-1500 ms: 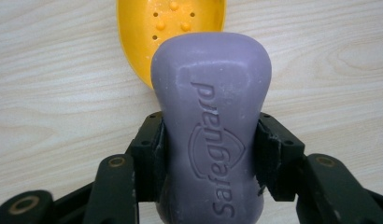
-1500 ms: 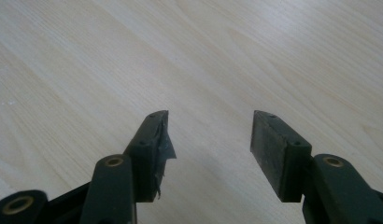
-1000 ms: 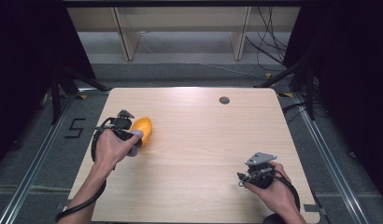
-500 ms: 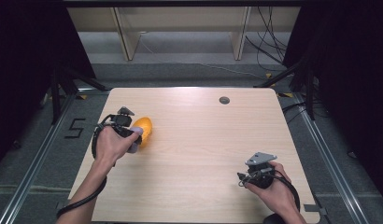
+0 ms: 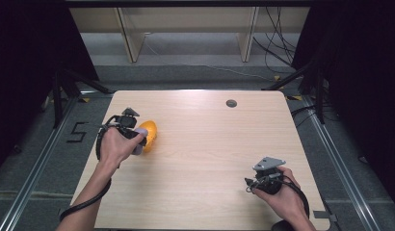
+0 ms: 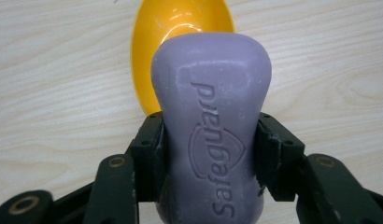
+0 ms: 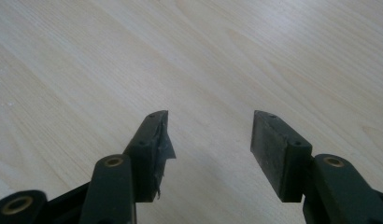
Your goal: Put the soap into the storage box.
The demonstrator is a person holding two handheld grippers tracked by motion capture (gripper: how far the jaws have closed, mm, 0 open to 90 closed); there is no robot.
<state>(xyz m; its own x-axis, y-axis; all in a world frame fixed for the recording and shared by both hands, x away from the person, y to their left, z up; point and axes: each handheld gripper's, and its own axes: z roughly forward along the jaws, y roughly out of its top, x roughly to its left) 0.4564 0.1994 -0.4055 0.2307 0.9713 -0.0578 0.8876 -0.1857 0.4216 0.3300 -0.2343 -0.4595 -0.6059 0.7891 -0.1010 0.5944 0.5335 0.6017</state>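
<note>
Purple embossed soap bar (image 6: 211,135) is clamped at its waist by the left gripper (image 6: 211,154), just over the glossy orange plastic dish (image 6: 178,28). Waxy soap could get squeezed out sideways. Right gripper (image 7: 209,140) is held open, idle.

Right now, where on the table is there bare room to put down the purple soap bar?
The table is bare across its middle and far right, from the yellow dish over to the right gripper, and the near-left part too. It is crowded only at the left, where the left gripper holds the soap bar over the dish.
</note>
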